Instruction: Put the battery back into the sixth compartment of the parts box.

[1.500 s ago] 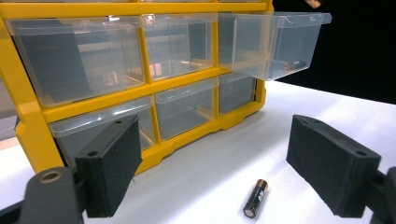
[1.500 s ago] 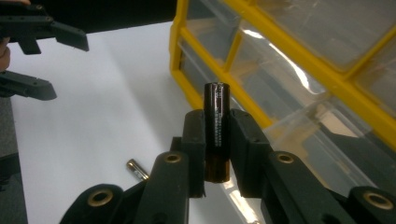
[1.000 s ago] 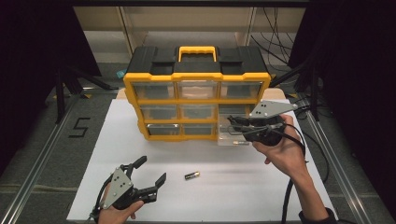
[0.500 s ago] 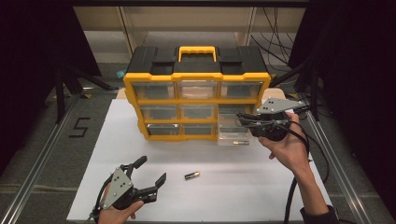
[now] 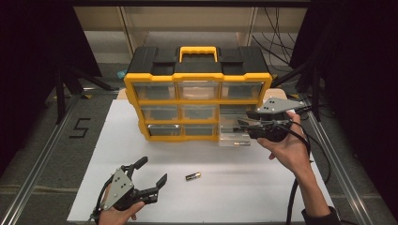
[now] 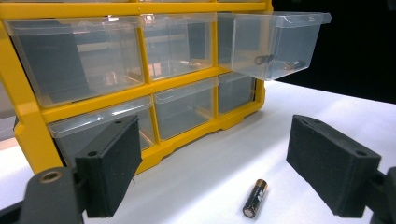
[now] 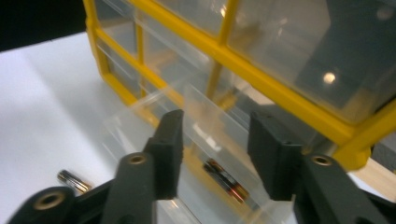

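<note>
A yellow and black organizer (image 5: pixel 197 79) with clear drawers stands at the back of the white mat. Its right middle drawer (image 5: pixel 233 137) is pulled out, and in the right gripper view a battery (image 7: pixel 225 180) lies inside it. My right gripper (image 5: pixel 244 119) hovers at the drawer's right end, open, with nothing between its pads (image 7: pixel 217 121). A second battery (image 5: pixel 193 176) lies loose on the mat, seen close up as the battery (image 6: pixel 255 204) in front of my left gripper (image 6: pixel 215 140). That left gripper (image 5: pixel 154 169) rests near the front left, wide open and empty.
The white mat (image 5: pixel 263 187) covers the table between metal rails. A "5" mark (image 5: pixel 80 127) sits on the grey surface at left. Cables (image 5: pixel 293 187) trail from the right gripper along the forearm. Dark stands flank the organizer on both sides.
My right gripper has drawn back a little to the right, away from the drawer's front. The left gripper and the loose battery have not moved.
</note>
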A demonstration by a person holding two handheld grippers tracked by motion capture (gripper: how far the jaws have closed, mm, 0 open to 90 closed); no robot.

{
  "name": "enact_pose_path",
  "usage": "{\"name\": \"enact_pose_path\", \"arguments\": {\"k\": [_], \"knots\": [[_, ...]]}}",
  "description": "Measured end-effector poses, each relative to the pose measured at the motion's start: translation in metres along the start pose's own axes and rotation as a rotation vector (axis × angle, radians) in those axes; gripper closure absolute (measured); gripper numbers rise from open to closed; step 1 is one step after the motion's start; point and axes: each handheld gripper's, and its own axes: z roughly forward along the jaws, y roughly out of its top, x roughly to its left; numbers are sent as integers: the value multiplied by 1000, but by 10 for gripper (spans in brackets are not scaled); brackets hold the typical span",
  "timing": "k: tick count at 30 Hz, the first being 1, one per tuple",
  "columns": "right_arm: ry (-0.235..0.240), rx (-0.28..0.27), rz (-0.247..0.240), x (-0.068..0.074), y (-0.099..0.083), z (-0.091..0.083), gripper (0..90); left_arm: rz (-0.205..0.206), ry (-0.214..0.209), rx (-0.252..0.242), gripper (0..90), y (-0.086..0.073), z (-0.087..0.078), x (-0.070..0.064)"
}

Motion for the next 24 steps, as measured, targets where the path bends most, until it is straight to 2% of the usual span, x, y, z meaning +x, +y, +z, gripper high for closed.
{"name": "enact_pose_path", "arguments": {"k": [10,11,17,22,24], "knots": [[65,-32,-70,28,12,1,411,-1,0,-1,172,0,0,0],[87,-28,-78,31,13,2,400,-1,0,0,173,0,0,0],[143,-41,-118,48,17,7,366,0,0,-1,173,0,0,0],[186,-31,-151,63,17,14,347,-1,1,-1,173,0,0,0],[206,-21,-169,69,17,18,346,-5,-5,-16,172,0,1,0]]}}
